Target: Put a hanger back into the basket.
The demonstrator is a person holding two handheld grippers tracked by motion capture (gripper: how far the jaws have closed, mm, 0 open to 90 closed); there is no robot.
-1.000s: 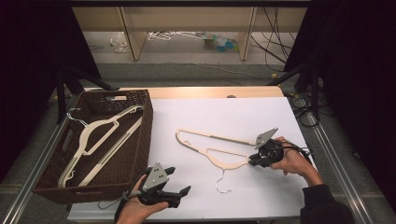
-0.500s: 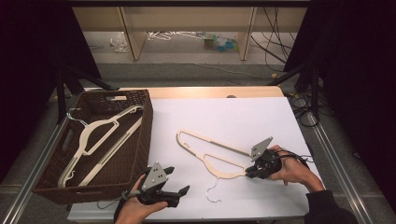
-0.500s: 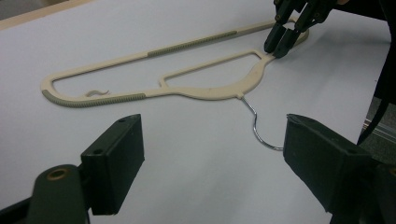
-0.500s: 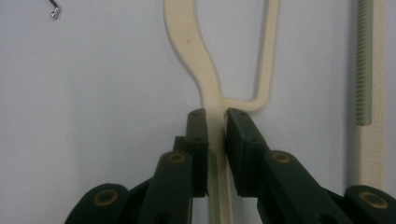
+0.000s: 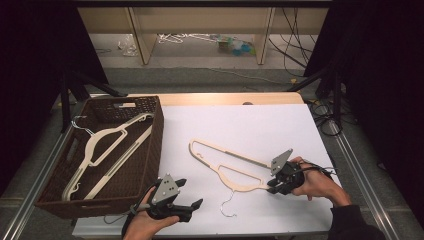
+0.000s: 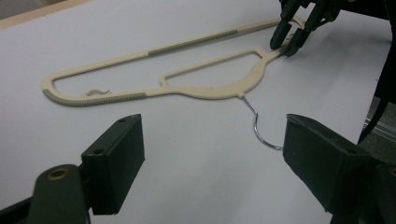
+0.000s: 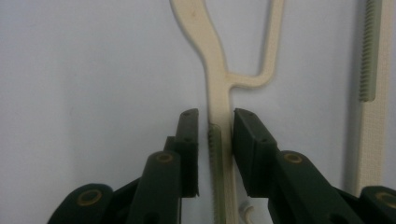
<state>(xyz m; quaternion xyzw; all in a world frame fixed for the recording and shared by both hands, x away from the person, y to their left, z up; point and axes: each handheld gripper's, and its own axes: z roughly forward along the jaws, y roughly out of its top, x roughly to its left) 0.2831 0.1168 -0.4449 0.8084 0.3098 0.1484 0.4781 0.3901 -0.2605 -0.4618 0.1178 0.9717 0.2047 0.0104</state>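
The right tongs straddle one arm of the cream hanger lying flat on the white surface, nearly closed on it. The left tongs hover wide open and empty, the hanger's hook just ahead. Two hangers already lie in the basket; lifting this one across remains.

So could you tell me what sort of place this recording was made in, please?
Probably a lab recording rig, not a home: a white-covered table ringed by black curtains, loose cables on the floor, and a wicker basket of hangers.
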